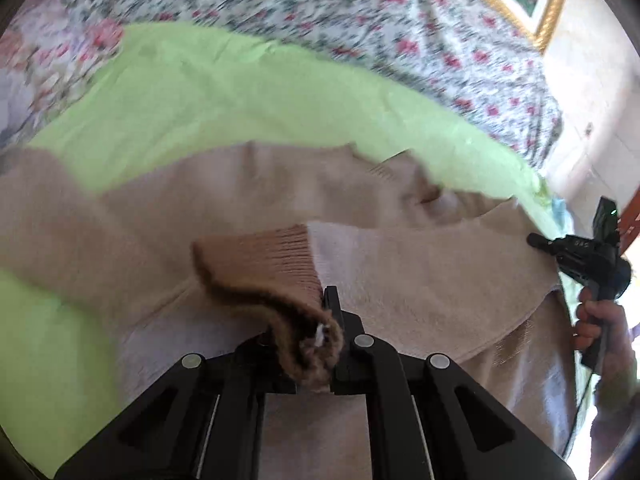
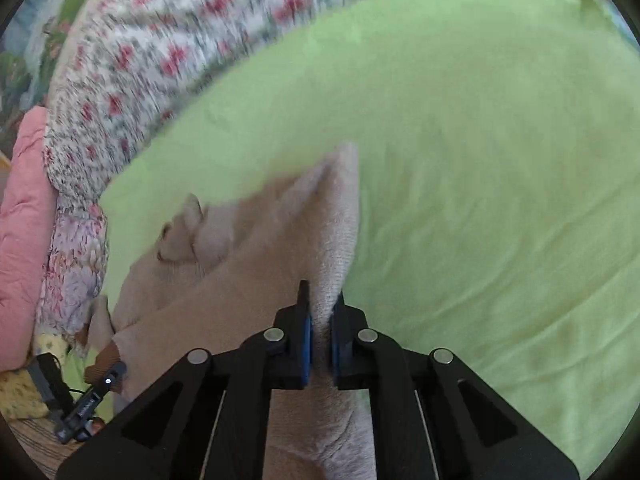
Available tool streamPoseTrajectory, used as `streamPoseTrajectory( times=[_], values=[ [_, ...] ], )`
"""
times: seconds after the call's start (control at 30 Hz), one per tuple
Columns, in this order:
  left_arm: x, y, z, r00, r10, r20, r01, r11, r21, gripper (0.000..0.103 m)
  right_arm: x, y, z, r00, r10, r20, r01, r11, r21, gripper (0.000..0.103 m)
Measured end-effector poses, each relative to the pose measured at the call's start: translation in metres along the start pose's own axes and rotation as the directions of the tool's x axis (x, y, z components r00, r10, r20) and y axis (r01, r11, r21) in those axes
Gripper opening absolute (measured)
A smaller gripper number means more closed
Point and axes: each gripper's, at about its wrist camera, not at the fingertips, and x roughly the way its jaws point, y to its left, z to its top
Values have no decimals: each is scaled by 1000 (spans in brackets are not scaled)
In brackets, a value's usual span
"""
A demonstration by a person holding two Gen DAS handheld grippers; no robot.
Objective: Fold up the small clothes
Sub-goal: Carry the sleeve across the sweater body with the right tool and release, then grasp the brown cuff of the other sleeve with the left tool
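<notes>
A beige knitted sweater (image 1: 420, 276) lies spread on a lime-green sheet (image 1: 224, 92). My left gripper (image 1: 322, 300) is shut on the sweater's brown ribbed cuff (image 1: 260, 264), which bunches up over the left finger and hides it. In the right wrist view my right gripper (image 2: 321, 294) is shut on a raised fold of the same sweater (image 2: 248, 256), with the cloth pinched between the blue pads. The right gripper (image 1: 534, 239) also shows at the sweater's right edge, held by a hand (image 1: 596, 316). The left gripper (image 2: 114, 374) appears low on the left, at the brown cuff (image 2: 106, 356).
A floral bedspread (image 1: 360, 8) lies beyond the green sheet (image 2: 480, 160). A pink quilt (image 2: 24, 220) sits at the far left of the right wrist view. A gold picture frame (image 1: 552, 12) hangs on the wall at the upper right.
</notes>
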Motion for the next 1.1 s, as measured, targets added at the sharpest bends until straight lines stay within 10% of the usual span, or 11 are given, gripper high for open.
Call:
streamPoseTrajectory(
  times=[0.43, 0.57, 0.63, 1.1],
  values=[
    [-11, 34, -9, 998, 50, -30, -52, 997, -58, 26, -10, -6, -19, 995, -98, -2, 98, 995, 21, 13],
    [-41, 58, -14, 998, 62, 4, -61, 992, -111, 42, -42, 11, -39, 998, -29, 48, 28, 999, 16, 50],
    [-56, 76, -17, 998, 64, 19, -60, 985, -160, 44, -53, 22, -56, 998, 33, 51, -33, 999, -4, 52],
    [-120, 220, -15, 970, 228, 79, -165, 867, -470, 58, -35, 89, -157, 966, 204, -158, -214, 975, -52, 52]
  ],
)
